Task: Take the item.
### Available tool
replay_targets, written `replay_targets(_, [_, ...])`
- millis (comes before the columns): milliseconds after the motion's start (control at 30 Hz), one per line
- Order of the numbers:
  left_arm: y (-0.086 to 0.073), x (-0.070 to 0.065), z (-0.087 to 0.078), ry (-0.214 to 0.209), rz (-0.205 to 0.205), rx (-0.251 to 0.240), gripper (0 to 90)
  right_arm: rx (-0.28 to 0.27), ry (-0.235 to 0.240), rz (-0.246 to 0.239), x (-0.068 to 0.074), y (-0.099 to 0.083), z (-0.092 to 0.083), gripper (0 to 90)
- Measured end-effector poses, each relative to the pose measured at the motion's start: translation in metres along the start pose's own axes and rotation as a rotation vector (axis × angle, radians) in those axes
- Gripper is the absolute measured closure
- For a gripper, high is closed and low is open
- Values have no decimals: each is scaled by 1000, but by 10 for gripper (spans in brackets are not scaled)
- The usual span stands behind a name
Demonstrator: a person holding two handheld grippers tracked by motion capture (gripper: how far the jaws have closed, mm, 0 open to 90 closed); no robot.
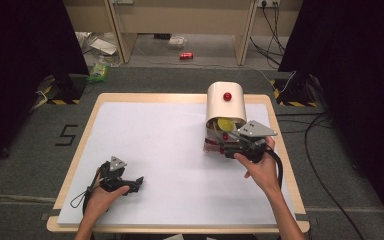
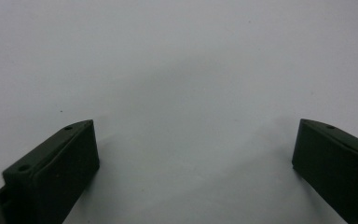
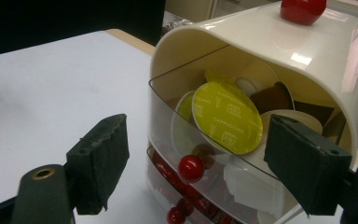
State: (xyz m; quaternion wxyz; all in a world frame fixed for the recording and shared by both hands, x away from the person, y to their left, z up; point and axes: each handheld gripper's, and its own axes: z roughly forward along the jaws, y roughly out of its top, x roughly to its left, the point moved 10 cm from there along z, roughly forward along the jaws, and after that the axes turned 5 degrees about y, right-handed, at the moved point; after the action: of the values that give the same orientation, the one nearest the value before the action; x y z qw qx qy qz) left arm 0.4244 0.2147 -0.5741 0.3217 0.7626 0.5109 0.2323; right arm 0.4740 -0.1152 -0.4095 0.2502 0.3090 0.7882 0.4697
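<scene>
Right tongs (image 3: pixel 193 161) stand half-wide before the cream plastic capsule dispenser's clear drawer (image 3: pixel 214 154), holding nothing. Centre them on its red knob (image 3: pixel 190 168), pull straight; left tongs (image 2: pixel 193 163) rest wide, empty, on the white surface (image 2: pixel 177 60)

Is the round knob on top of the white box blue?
No, the knob on top of the white box is red.

Glossy plastic capsule dispenser on matt white sheet, wood-edged table.

Capsule dispenser (image 3: pixel 279 51) shell: cream plastic, smooth, shiny; red knob (image 3: pixel 303 9) glossy. Its drawer (image 3: pixel 168 112) is clear plastic; small red drawer knob (image 3: pixel 190 168) glossy. Yellow capsule lid (image 3: pixel 227 117) looks like satin foil, printed. Right gripper (image 3: pixel 196 158) pads are matt black, rough, frayed at edges; left gripper (image 2: pixel 193 154) jaws smooth matt black plastic. Table sheet (image 1: pixel 155 140) is matt white, with a pale wood rim (image 1: pixel 145 98). Floor carpet (image 1: pixel 25 150) is grey, coarse.
</scene>
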Motion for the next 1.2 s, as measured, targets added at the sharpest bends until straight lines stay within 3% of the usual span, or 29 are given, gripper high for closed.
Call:
replay_targets(367, [0,0,0,0,0,0,0,23,0,-24,-1,-8,14,211])
replay_targets(600, [0,0,0,0,1,0,0,29,28,-7,-1,-9,11,197])
replay_targets(900, [0,0,0,0,0,0,0,48,27,-36,5,-11,8,167])
replay_targets(1200, [0,0,0,0,0,0,0,55,78,-33,17,-17,-4,166])
